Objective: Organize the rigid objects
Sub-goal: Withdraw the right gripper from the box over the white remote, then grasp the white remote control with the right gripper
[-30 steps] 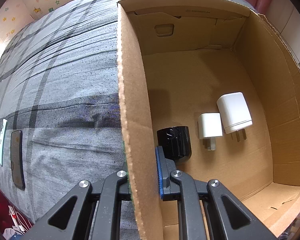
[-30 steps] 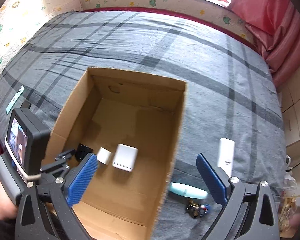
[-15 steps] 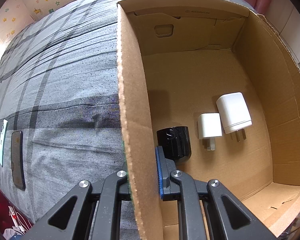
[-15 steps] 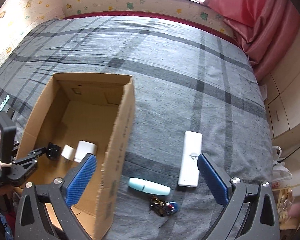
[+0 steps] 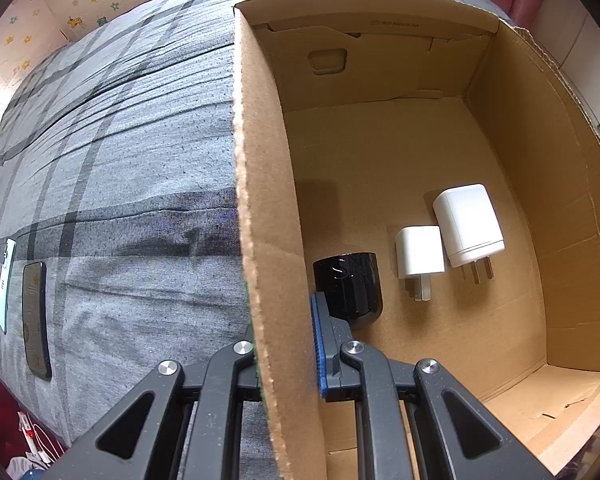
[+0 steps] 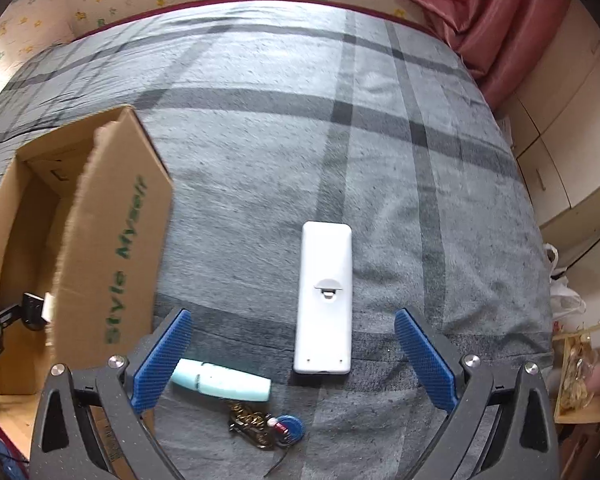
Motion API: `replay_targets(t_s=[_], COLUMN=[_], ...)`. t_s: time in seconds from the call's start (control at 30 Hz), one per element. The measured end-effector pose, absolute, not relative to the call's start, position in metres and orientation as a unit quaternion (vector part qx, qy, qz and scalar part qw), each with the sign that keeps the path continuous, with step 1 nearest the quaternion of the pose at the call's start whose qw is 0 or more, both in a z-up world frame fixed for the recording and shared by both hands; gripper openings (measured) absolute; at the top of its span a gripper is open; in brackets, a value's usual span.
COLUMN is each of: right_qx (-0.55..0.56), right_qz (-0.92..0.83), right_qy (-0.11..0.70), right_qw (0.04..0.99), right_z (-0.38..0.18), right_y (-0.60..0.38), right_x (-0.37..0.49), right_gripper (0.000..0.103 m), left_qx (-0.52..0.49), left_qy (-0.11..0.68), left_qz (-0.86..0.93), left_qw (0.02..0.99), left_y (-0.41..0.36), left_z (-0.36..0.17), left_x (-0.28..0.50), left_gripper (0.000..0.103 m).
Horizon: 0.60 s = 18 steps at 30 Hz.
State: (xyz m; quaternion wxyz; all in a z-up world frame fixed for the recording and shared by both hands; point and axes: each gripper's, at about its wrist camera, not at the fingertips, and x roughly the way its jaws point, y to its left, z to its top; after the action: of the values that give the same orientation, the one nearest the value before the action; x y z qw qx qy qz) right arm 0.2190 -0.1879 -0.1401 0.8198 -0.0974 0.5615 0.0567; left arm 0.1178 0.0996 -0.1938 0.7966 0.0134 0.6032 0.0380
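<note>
Box wall (image 5: 260,200) between left gripper (image 5: 284,344) fingers

White remote (image 6: 325,298) lies face-down on bedspread (image 6: 260,128).

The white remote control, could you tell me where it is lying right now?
In the right wrist view the white remote control lies face down on the grey plaid bedspread, right of the cardboard box, beyond the pale blue tube.

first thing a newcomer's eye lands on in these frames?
Probably the open brown cardboard box on the grey plaid bedspread, its side wall clamped by the left gripper, with a glossy black adapter and two white plug chargers inside. Next, the long white remote lying face down between the right gripper's open blue pads.
</note>
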Motion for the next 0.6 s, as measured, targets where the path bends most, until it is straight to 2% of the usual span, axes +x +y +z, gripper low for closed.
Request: replay_targets(t_s=[0.6], right_qx=[-0.072], right_qz=[0.047], right_qy=[0.609], right_qw=[0.788], right_z=[-0.223], right_y=[-0.222], right_x=[0.258], right_gripper=[0.103], left_qx=[0.025], left_qy=[0.603], left_qz=[0.045], left_qw=[0.796], left_y=[0.095], left_z=[-0.196], left_x=[0.118], left_gripper=[0.014])
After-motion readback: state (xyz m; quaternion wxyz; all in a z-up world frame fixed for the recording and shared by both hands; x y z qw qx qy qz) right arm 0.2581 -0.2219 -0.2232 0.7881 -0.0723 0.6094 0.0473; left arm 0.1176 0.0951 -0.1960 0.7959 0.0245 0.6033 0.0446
